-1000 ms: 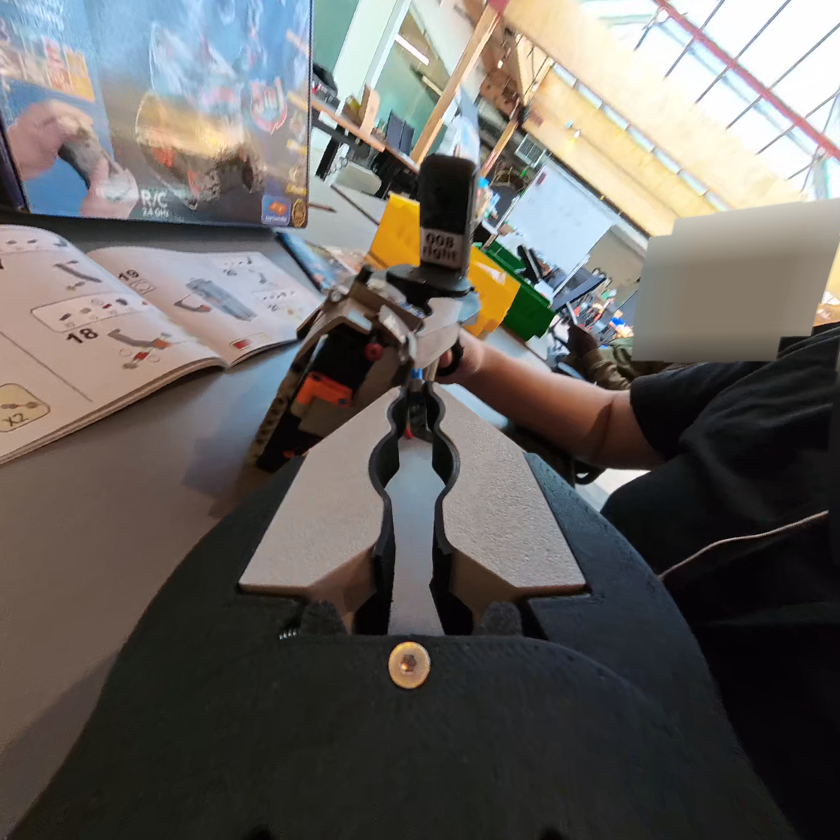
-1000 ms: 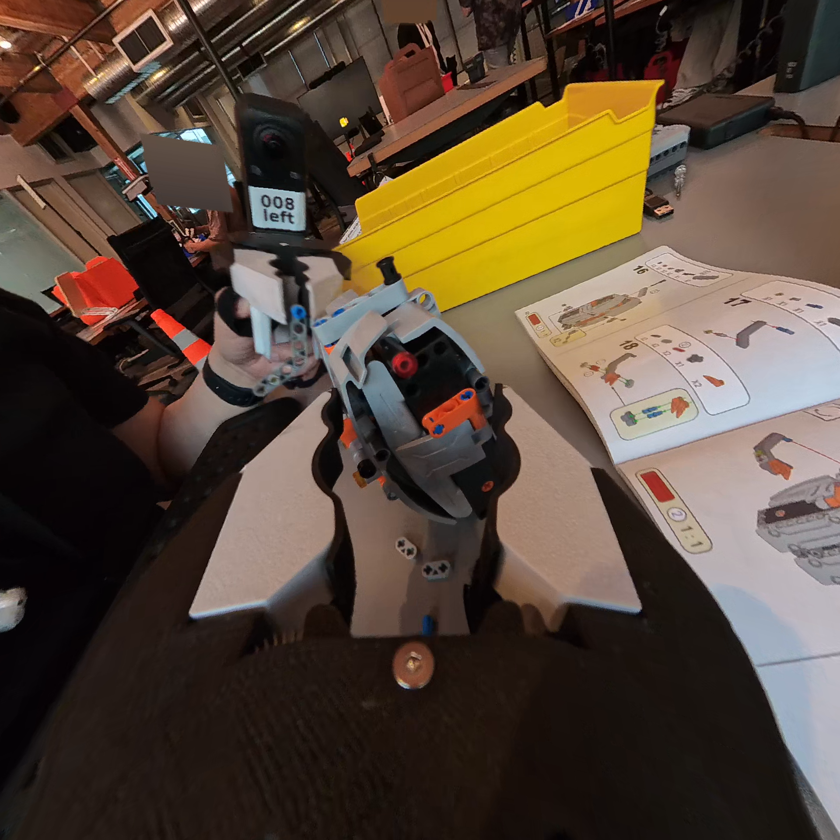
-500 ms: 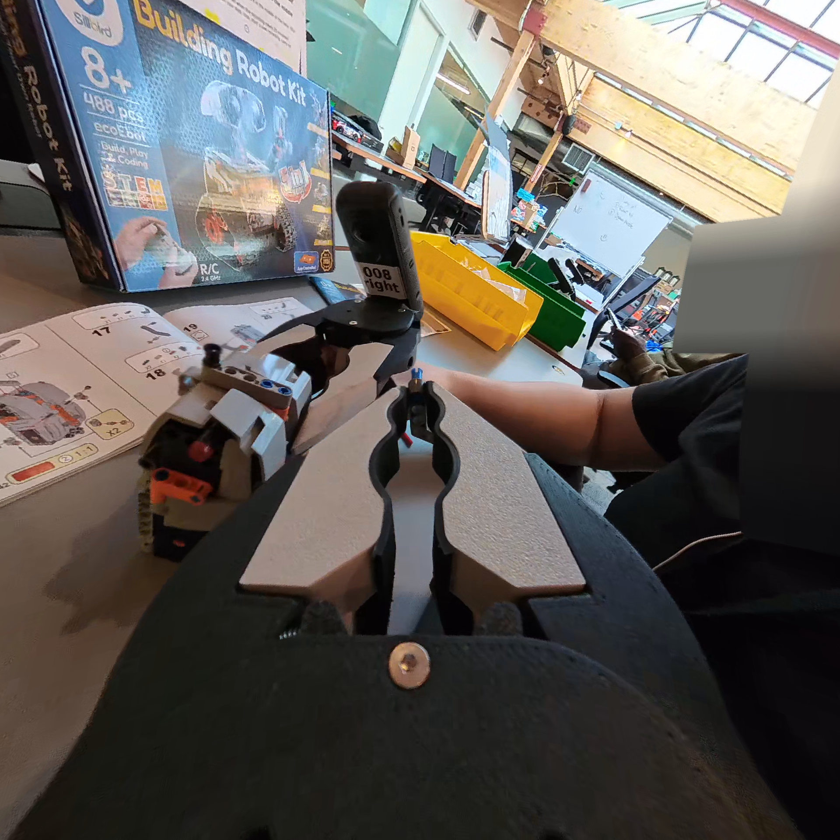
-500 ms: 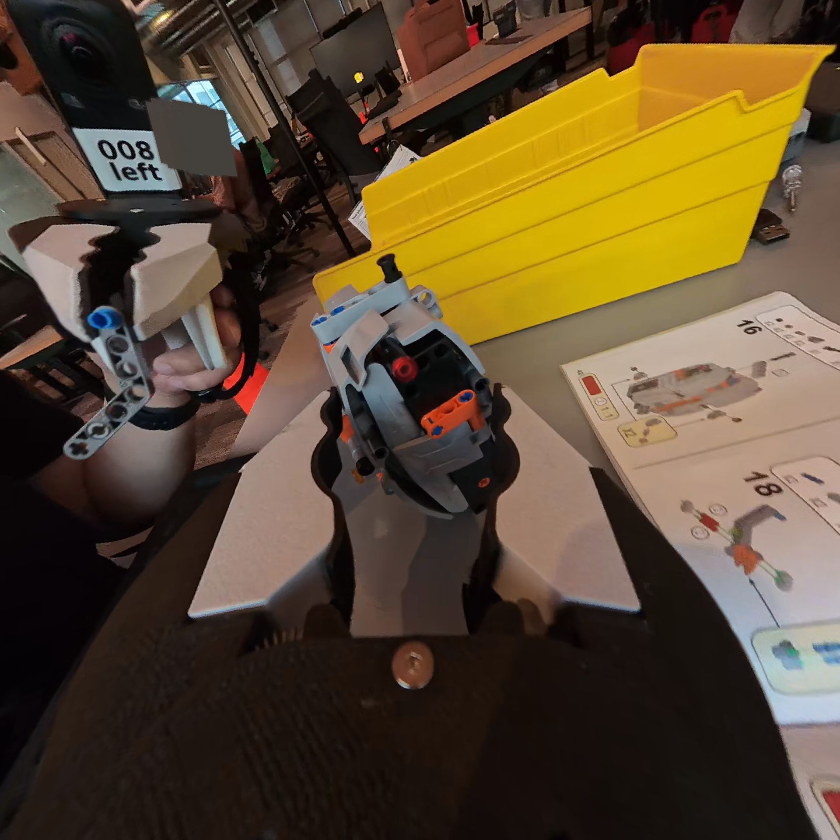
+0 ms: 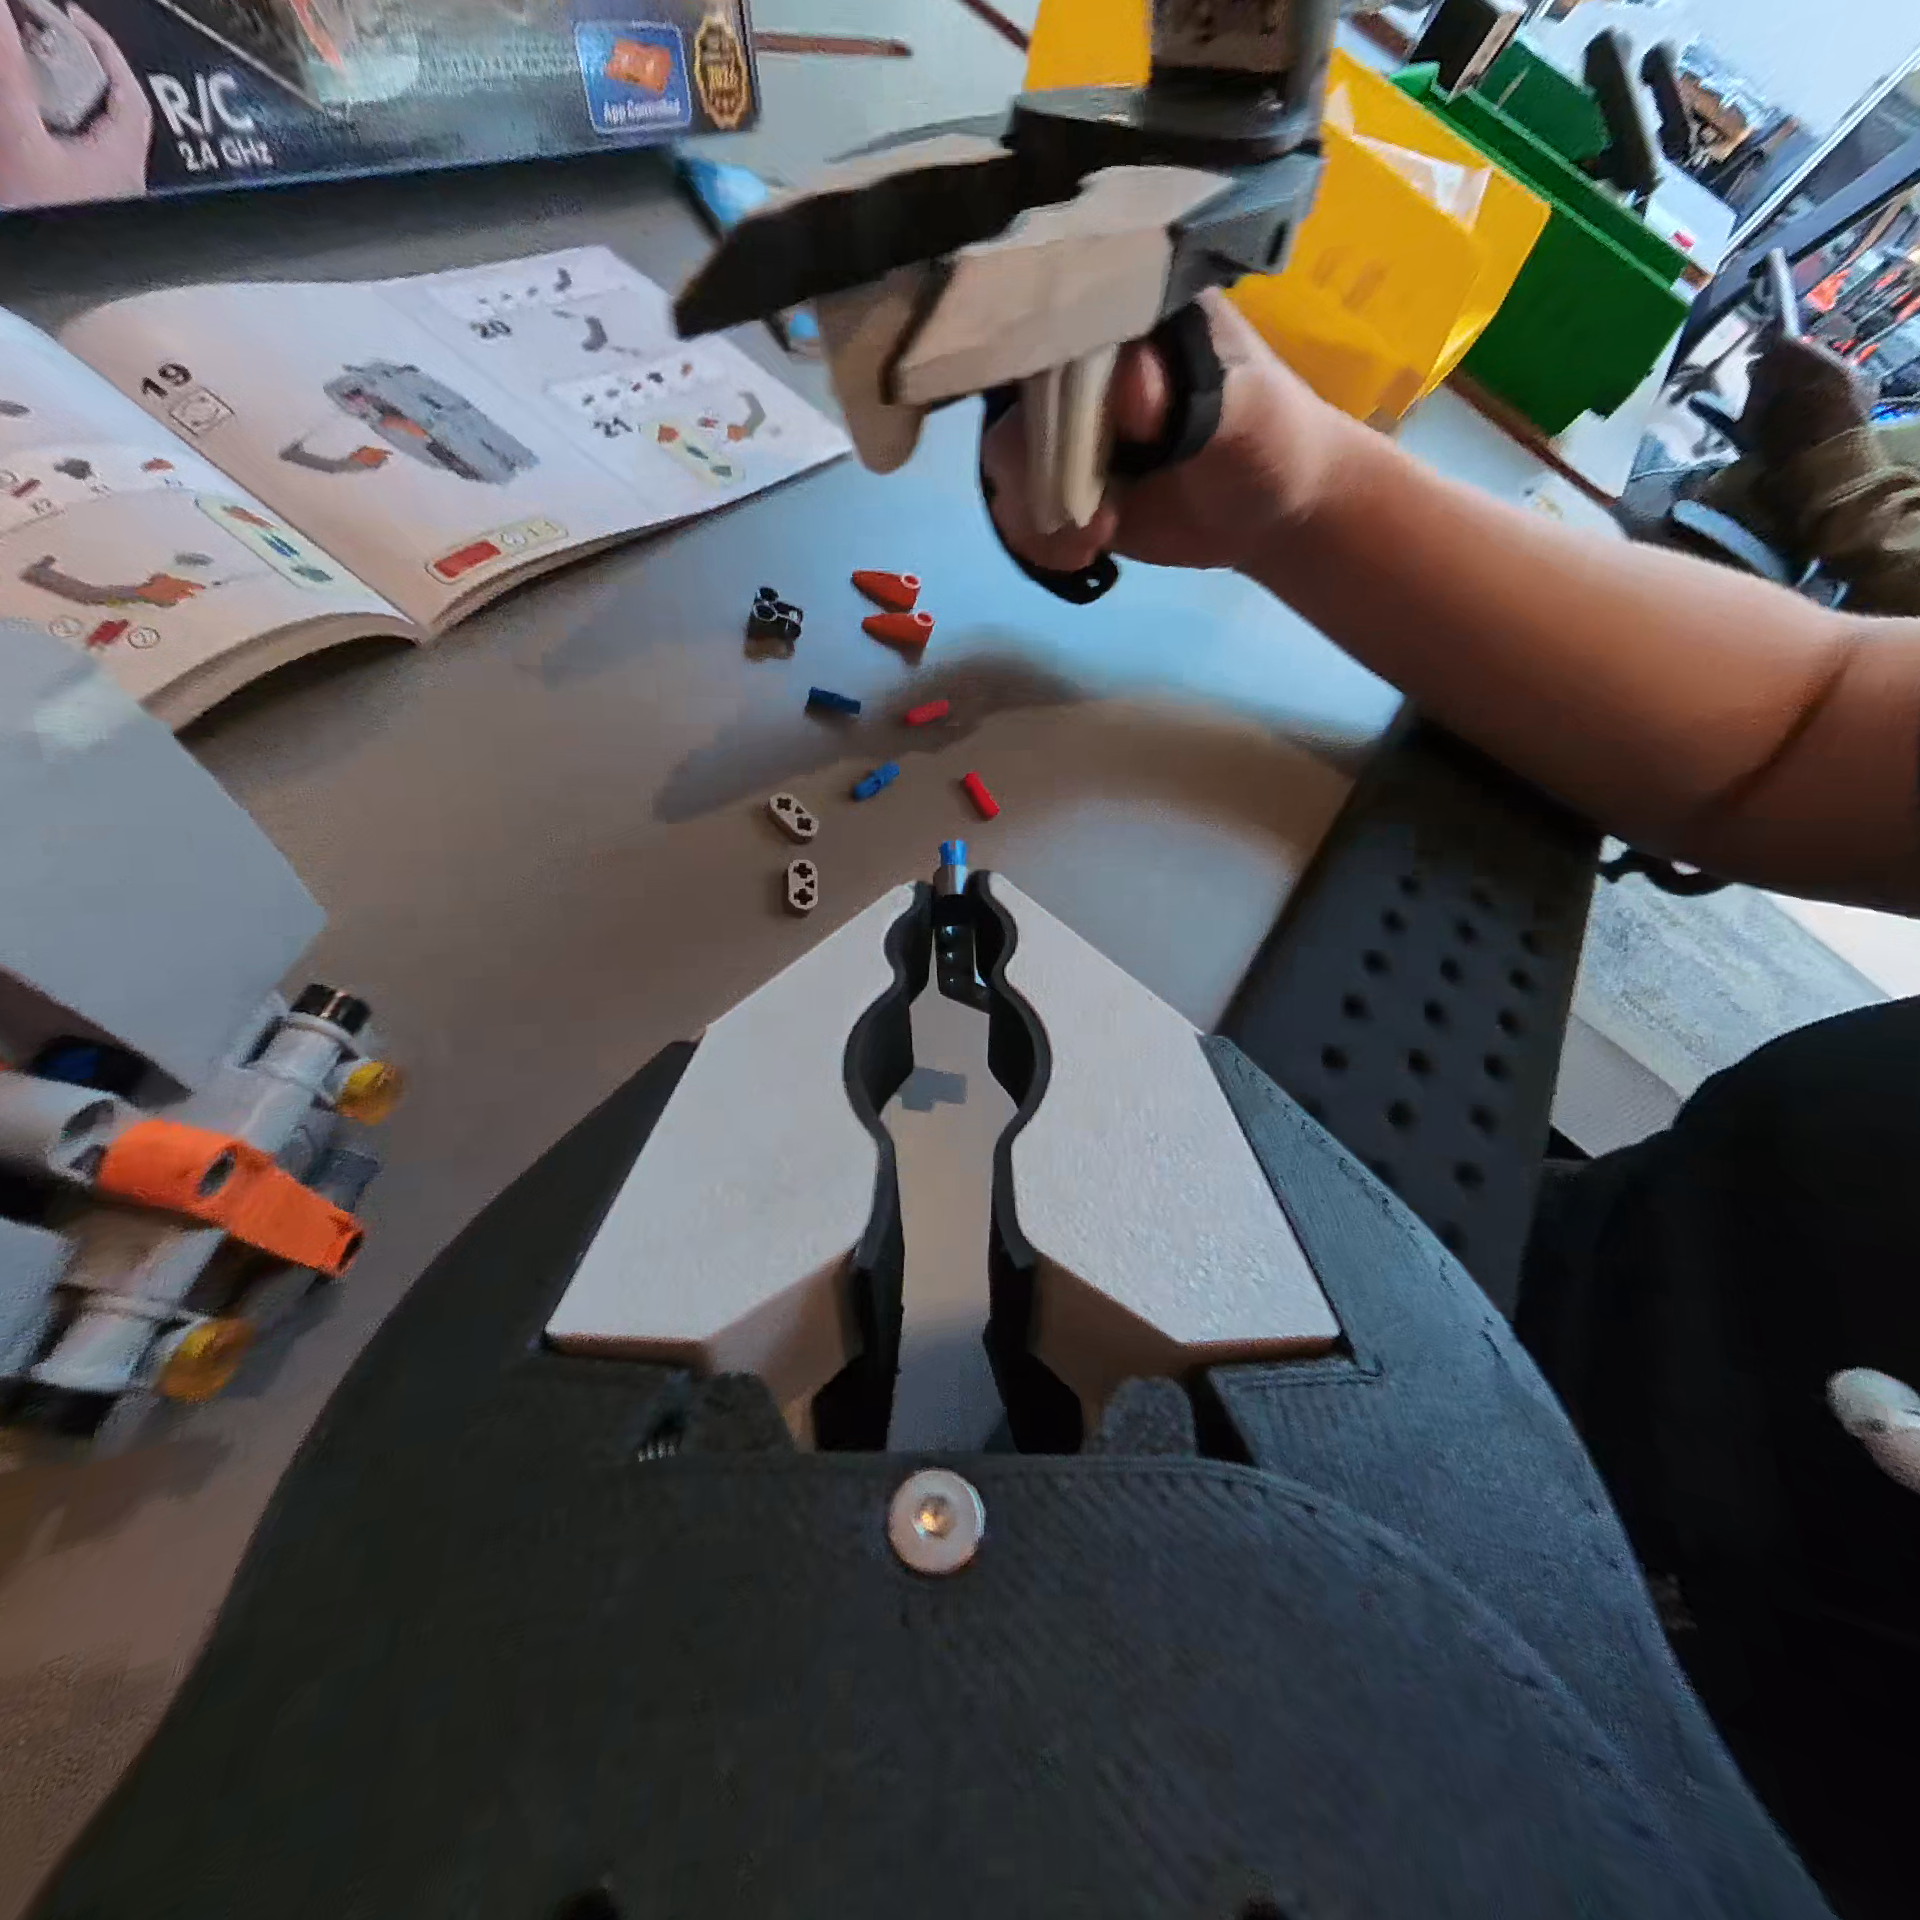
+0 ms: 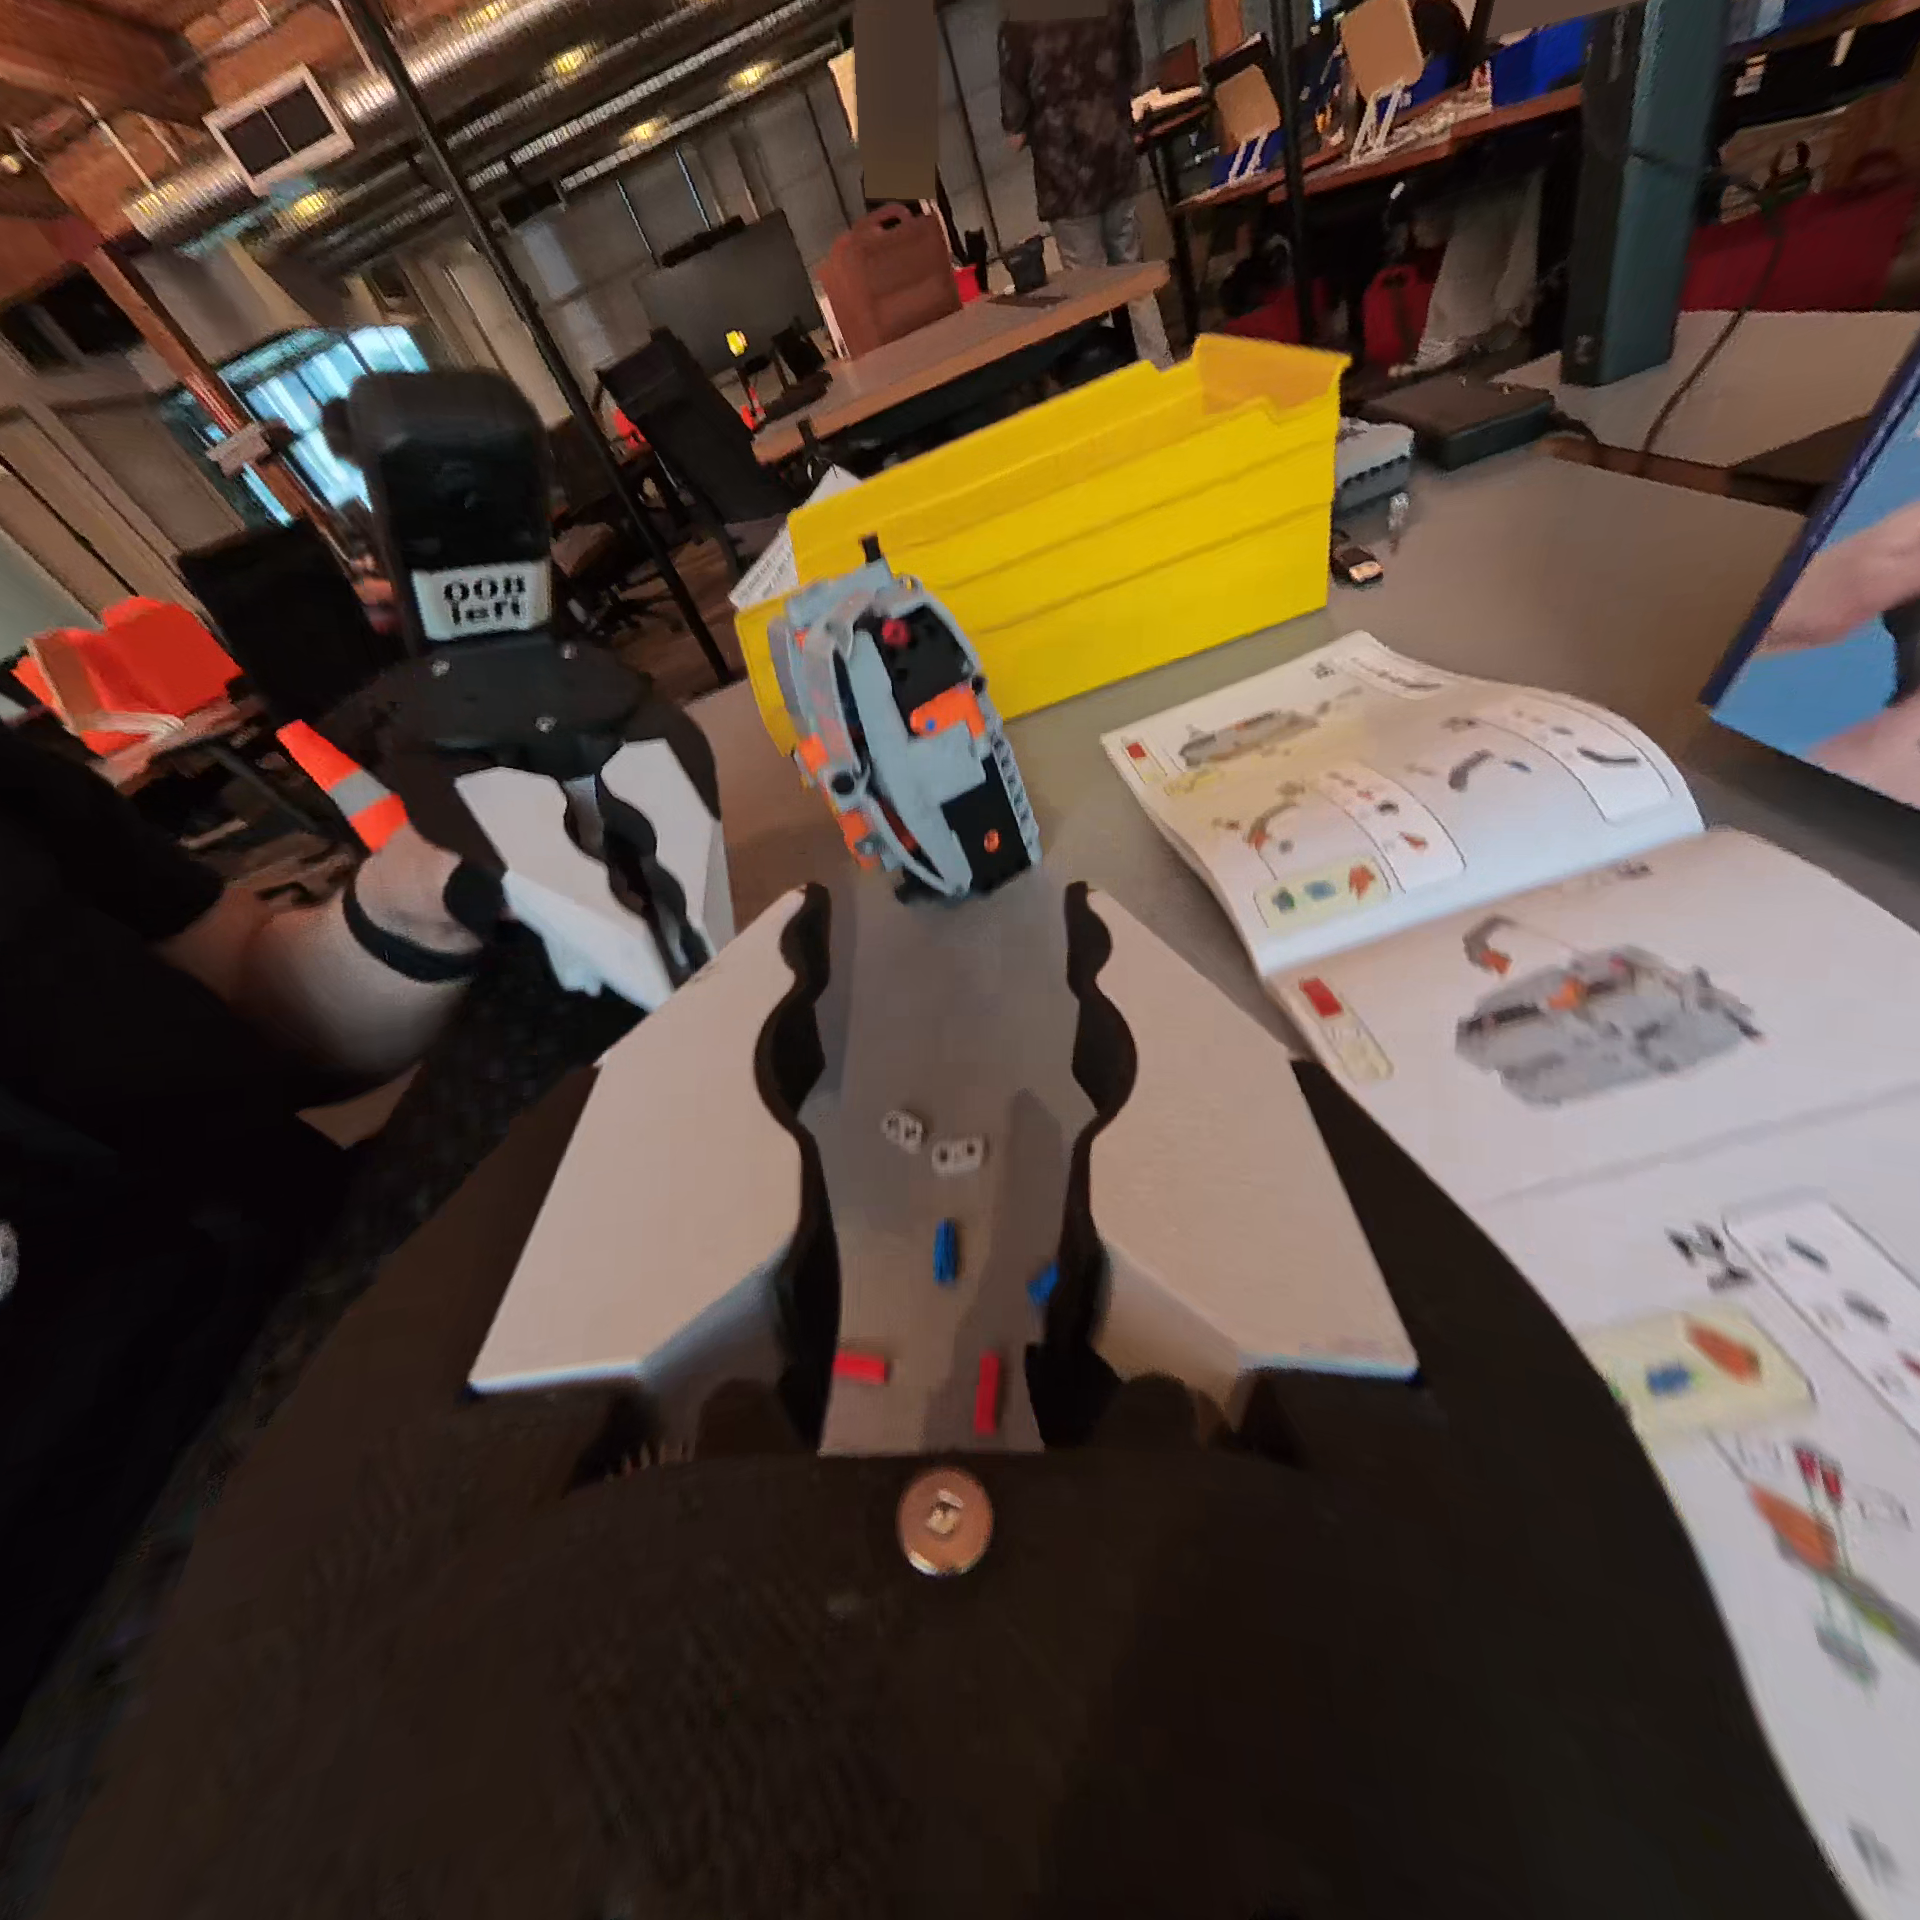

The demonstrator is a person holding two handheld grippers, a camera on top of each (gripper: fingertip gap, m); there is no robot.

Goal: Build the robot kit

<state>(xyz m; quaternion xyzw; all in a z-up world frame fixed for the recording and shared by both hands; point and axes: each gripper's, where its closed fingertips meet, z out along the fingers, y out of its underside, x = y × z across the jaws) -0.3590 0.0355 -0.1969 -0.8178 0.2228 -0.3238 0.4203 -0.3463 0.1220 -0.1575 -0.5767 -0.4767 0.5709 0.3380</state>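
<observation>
Grey worktop | left tongs clamped on a thin beam with a blue pin, above scattered small pieces | right tongs apart, holding nothing | brick model stands just beyond them, before a yellow bin, beside an open instruction booklet.

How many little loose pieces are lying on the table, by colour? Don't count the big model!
Orange wedge pieces: 2
Black connector: 1
Blue pins: 2
Red pins: 2
Grey connectors: 2
Total: 9
Not counted: the grey beam pinched in the jaws of the left gripper.
</observation>
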